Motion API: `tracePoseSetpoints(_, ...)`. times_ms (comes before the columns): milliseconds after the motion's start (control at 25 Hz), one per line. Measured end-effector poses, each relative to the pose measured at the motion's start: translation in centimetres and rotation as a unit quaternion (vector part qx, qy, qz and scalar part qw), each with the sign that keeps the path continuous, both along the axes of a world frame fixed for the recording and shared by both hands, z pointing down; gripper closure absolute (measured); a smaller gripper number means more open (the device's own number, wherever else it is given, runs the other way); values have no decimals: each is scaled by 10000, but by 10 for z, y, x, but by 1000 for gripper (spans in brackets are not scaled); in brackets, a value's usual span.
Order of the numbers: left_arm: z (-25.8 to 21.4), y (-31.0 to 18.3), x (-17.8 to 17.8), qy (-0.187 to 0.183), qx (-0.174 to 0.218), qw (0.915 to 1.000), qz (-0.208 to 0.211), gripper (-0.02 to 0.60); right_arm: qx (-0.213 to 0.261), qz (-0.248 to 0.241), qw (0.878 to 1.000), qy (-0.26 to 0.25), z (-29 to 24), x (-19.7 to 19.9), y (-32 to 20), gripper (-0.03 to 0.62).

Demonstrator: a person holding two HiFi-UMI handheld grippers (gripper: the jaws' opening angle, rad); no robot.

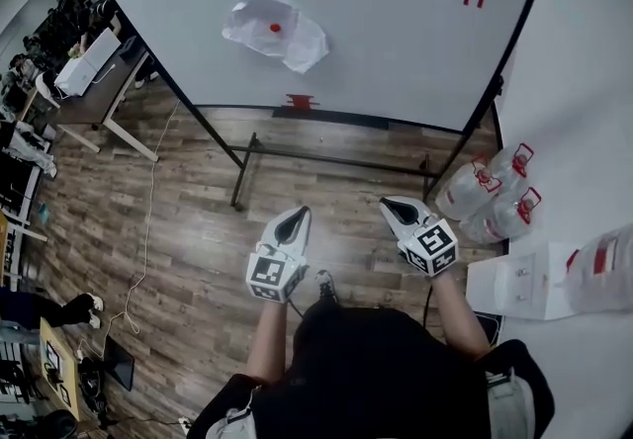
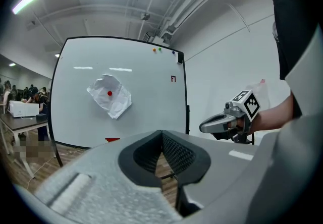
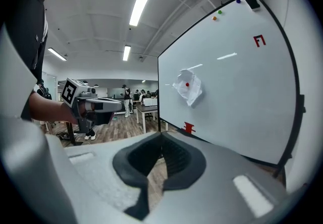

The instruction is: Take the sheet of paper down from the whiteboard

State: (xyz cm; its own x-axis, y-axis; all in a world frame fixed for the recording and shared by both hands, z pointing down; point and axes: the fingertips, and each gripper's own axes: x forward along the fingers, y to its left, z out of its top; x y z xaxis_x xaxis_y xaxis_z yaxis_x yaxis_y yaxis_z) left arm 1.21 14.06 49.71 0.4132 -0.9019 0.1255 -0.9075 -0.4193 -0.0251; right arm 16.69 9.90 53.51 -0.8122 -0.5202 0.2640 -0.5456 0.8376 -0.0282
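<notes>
- Sheet of paper (image 1: 274,30) is hanging on the whiteboard (image 1: 415,42), in its upper-left part in head view, crumpled & skewed, w/ one corner (image 1: 307,56) drooping to the lower right
- Red magnet (image 1: 275,28) is pinning it roughly at its centre; that's looking like the only fixing, can't tell if there's tape too
- Left gripper (image 1: 296,217) is sitting fully closed, nothing btwn its jaws; right gripper (image 1: 394,204) is likewise closed & empty
- Both are pointing toward the board but are well apart from it, w/ wood floor & the board's stand (image 1: 247,165) lying between; neither is touching anything
- Paper is looking light, thin & soft, already creased; prob flexing rather than holding shape, and prob tearing if yanked against the magnet
- Best hold, imo: the drooping lower-right corner, since the crumpling is likely lifting it off the surface; flatter parts are giving the jaws little to bite on
- Magnet is looking small & smooth, so prob slippery in a pinch
- Jaws are needing to open before any grab
- Risk: sheet dropping once the magnet's off, so one gripper pinching the corner while the other is working the magnet seems safest
- Water bottles (image 1: 485,192) are standing by the wall at right, not involved
</notes>
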Motion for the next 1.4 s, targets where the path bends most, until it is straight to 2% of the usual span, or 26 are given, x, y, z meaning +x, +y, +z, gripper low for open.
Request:
tracePoseSetpoints(480, 9, -62, -70, 192, -33, 9998, 47, 572, -18, 62, 9999, 133, 4, -68, -55, 591)
tracePoseSetpoints(840, 16, -95, -112, 219, -70, 9995, 200, 572, -64, 328, 9993, 144, 11, -102, -87, 591)
tracePoseSetpoints(1400, 18, -119, -165, 223, -66, 9992, 318, 572, -105, 498, 9986, 128, 22, -153, -106, 591)
